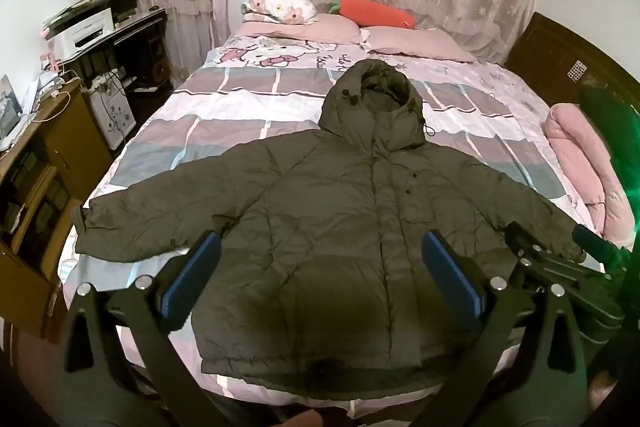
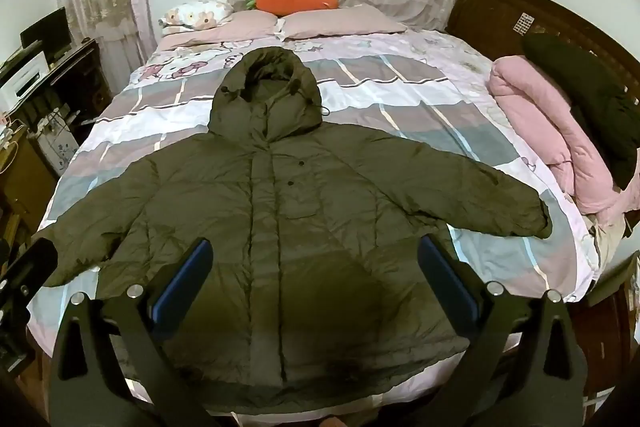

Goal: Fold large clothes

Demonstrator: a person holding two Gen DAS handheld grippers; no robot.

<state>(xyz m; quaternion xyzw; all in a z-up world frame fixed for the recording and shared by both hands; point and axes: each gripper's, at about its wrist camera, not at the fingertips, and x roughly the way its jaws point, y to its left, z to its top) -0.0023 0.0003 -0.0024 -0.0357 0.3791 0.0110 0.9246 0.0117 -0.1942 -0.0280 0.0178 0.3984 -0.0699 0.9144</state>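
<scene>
A large olive-green hooded puffer jacket [image 1: 340,211] lies flat, front up, on the bed [image 1: 224,107], sleeves spread to both sides, hood toward the pillows. It also shows in the right wrist view [image 2: 288,211]. My left gripper [image 1: 320,259] is open and empty, hovering above the jacket's lower body near the foot of the bed. My right gripper [image 2: 316,263] is open and empty, also above the lower body. The right gripper shows in the left wrist view [image 1: 560,259] over the jacket's right cuff.
Pink pillows [image 1: 416,43] and an orange carrot plush [image 1: 376,11] lie at the head of the bed. A rolled pink quilt [image 2: 552,143] with a dark garment [image 2: 592,107] lies along the right edge. A desk with a printer [image 1: 88,27] and a wooden cabinet [image 1: 44,163] stand left.
</scene>
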